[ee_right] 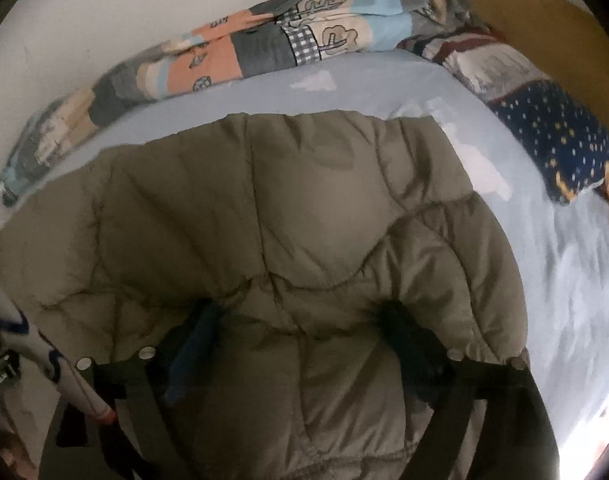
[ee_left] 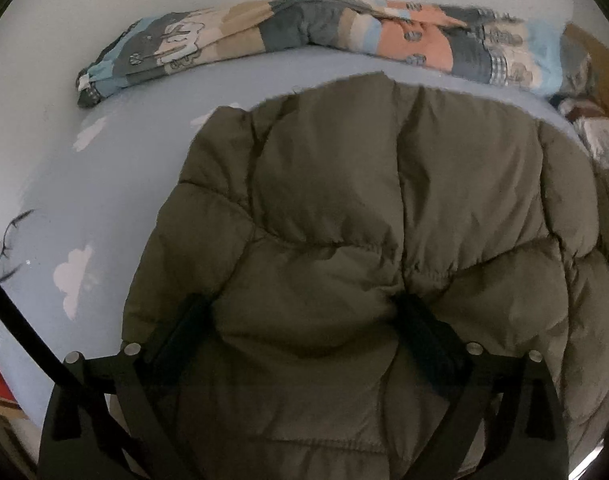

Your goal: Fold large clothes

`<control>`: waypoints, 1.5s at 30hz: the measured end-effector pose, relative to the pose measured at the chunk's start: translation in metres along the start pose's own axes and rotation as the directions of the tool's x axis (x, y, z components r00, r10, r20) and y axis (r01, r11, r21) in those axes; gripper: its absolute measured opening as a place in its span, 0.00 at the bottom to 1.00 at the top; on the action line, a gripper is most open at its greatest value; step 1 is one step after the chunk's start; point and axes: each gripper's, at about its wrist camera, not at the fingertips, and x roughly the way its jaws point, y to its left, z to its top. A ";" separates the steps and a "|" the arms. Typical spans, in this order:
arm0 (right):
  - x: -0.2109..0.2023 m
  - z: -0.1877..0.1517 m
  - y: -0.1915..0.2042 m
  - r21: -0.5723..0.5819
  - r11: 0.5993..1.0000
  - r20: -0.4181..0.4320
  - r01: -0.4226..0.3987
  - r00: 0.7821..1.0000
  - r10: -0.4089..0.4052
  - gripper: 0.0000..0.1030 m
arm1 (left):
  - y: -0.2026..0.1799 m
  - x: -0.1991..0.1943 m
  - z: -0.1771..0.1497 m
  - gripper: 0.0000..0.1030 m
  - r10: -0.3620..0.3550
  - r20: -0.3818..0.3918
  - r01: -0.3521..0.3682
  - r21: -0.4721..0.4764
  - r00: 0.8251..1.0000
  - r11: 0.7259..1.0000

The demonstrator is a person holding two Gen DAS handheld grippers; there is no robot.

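An olive-green puffer jacket [ee_left: 344,200] lies in a thick heap on the light blue bed sheet [ee_left: 104,184], and fills most of both views. My left gripper [ee_left: 304,320] points steeply down at its near part. Its jaws stand wide, with a puffy bulge of the jacket between the black fingers [ee_left: 428,332]. My right gripper [ee_right: 300,332] is over the same jacket [ee_right: 264,208], also wide apart, and padded fabric swells up between its fingers [ee_right: 408,344]. Both look open; the jacket's near edge is hidden under the grippers.
A rolled patchwork quilt [ee_left: 304,36] runs along the white wall behind the jacket. Pillows, one dark blue with dots [ee_right: 560,140], sit at the right by a wooden headboard [ee_right: 536,20]. Cloud-print sheet [ee_right: 544,280] lies bare to the right. A black cable [ee_left: 20,320] crosses low left.
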 end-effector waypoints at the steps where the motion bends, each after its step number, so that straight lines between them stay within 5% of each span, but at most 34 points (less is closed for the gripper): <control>1: 0.000 0.001 0.001 0.008 1.000 -0.001 0.005 1.000 -0.005 0.87 | -0.001 -0.007 -0.002 0.94 -0.001 0.026 0.001 -0.008 1.000 1.000; 7: -0.045 -0.010 0.001 0.031 0.999 0.107 -0.008 0.994 0.005 0.86 | -0.008 -0.068 -0.029 0.94 -0.019 0.167 0.013 0.039 0.986 0.999; 11: -0.090 -0.048 -0.003 0.028 1.000 0.170 -0.012 0.985 0.007 0.86 | -0.017 -0.095 -0.073 0.94 -0.034 0.155 0.027 0.046 0.987 0.999; 14: -0.102 -0.087 -0.014 0.074 0.997 0.138 -0.016 0.990 0.005 0.86 | -0.024 -0.088 -0.102 0.94 -0.011 0.099 0.006 0.046 0.995 0.999; 19: -0.066 -0.116 -0.029 0.138 0.990 -0.015 -0.032 0.999 0.034 0.91 | -0.025 -0.047 -0.103 0.99 -0.035 -0.016 0.036 0.019 0.999 0.999; 22: -0.043 -0.110 -0.033 0.144 0.988 -0.042 -0.059 0.997 0.066 1.00 | -0.024 -0.049 -0.105 0.99 -0.041 -0.003 0.041 0.030 0.999 0.999; 27: -0.060 -0.117 -0.030 0.108 0.992 0.016 -0.064 0.998 0.063 0.94 | -0.011 -0.089 -0.130 0.99 -0.048 0.095 0.049 -0.009 0.994 0.999; 34: -0.157 -0.163 -0.023 0.034 0.996 0.227 -0.078 0.971 0.068 0.92 | -0.002 -0.197 -0.187 0.99 -0.105 0.300 0.095 0.048 0.948 0.994; 39: -0.206 -0.212 -0.021 0.040 0.991 0.256 -0.130 0.960 0.116 0.92 | 0.010 -0.269 -0.233 0.99 -0.133 0.389 0.096 0.112 0.912 0.989; 45: -0.278 -0.250 -0.026 0.024 0.978 0.303 -0.206 0.934 0.189 0.92 | 0.029 -0.364 -0.261 0.99 -0.167 0.522 0.128 0.110 0.837 0.986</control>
